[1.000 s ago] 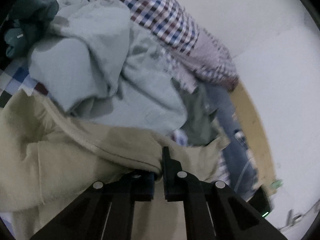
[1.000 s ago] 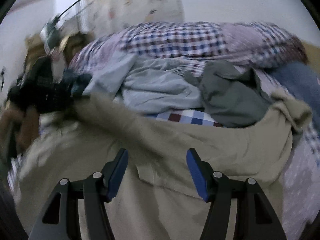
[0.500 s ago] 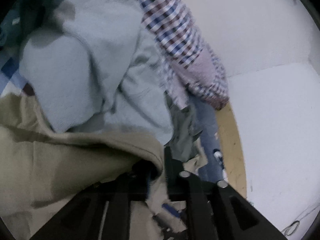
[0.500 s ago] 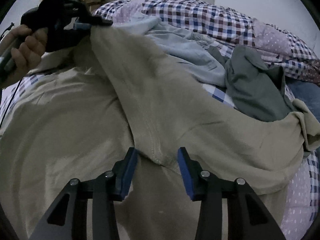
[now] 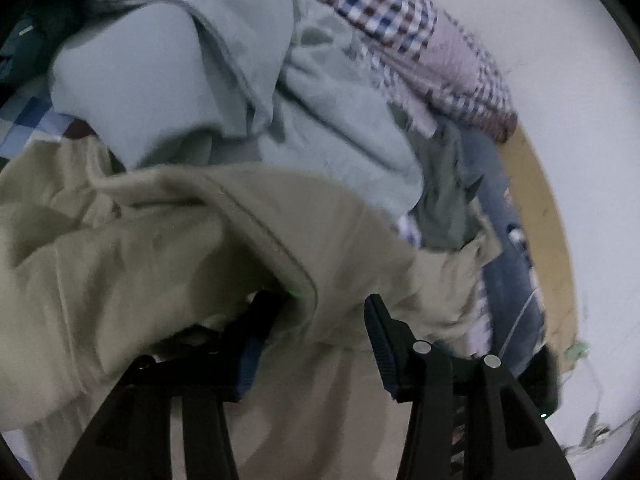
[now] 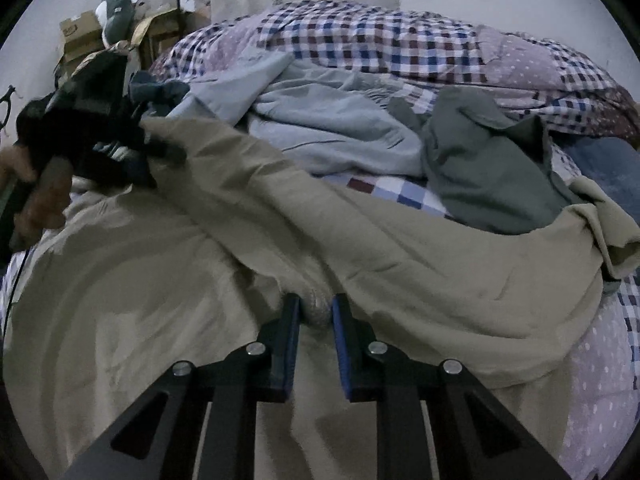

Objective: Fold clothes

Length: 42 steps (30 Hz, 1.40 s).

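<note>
Item: khaki garment (image 6: 400,264), beside grey shirt (image 6: 492,168). I am now clamping my right tool (image 6: 316,312) on its fold; my left tool (image 5: 320,312), jaws newly apart, is releasing its hem—regrasp pending.

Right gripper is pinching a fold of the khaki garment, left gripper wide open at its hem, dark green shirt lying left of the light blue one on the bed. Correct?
Not quite. In the right wrist view the dark green shirt lies to the right of the light blue one, not left. The rest holds: right gripper pinches the khaki garment; left gripper is wide open at its hem.
</note>
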{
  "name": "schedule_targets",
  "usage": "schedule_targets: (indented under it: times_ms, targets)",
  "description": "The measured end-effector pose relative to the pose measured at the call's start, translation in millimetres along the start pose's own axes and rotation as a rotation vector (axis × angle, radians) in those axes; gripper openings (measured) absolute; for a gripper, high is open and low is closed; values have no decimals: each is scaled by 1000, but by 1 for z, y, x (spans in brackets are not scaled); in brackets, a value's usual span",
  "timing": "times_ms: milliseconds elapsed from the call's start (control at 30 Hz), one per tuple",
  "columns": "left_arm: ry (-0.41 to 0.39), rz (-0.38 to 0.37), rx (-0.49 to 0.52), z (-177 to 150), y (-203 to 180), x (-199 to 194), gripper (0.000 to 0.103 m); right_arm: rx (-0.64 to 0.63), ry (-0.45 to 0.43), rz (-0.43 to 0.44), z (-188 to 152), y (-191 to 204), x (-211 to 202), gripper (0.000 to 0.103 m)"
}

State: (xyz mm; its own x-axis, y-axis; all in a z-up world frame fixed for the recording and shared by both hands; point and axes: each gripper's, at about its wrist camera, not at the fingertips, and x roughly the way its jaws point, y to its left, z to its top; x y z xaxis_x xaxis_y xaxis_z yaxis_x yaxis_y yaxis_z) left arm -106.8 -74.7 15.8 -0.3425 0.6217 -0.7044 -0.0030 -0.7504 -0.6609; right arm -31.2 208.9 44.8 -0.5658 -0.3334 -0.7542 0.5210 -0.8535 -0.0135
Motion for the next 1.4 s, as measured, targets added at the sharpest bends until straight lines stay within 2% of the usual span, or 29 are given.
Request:
schedule_targets:
  times_ms: [100, 200, 333, 567, 767, 800, 833, 867, 967, 1100, 1267, 1400]
  targets:
    - [-4, -19, 12, -2, -2, 1, 13, -7, -3, 8, 0, -1, -3, 24]
    - [-29, -96, 9, 1, -9, -7, 12, -43, -22, 37, -1, 1, -12, 45]
    - [-76, -209, -4, 9, -19, -22, 10, -84, -59, 58, -3, 4, -25, 47]
    - [-106, -278, -40, 18, -20, -36, 10, -168, 14, 26, -11, 20, -6, 47]
    - [-118, -276, -42, 18, -17, -41, 10, -98, 31, 26, -8, 16, 8, 42]
    - [-122, -272, -37, 18, -17, -42, 10, -85, 30, 29, -7, 15, 10, 31]
    - [-125, -267, -33, 18, -17, -43, 10, -90, 40, 23, -5, 16, 12, 14]
    - [-130, -262, -28, 18, -17, -44, 10, -95, 50, 16, -4, 17, 15, 12]
    - [-156, -242, -15, 19, -19, -49, 10, -105, 35, 6, 0, 19, 7, 11]
    - [-203, -198, 37, 28, -31, -60, 9, -71, -46, -30, 23, 7, -21, 10]
    - [-269, -142, 56, 59, -44, -61, 8, -99, -89, -111, 83, -17, -27, 9]
    - [-308, -115, 27, 96, -47, -53, 7, -87, -109, -150, 141, -45, -17, 9]
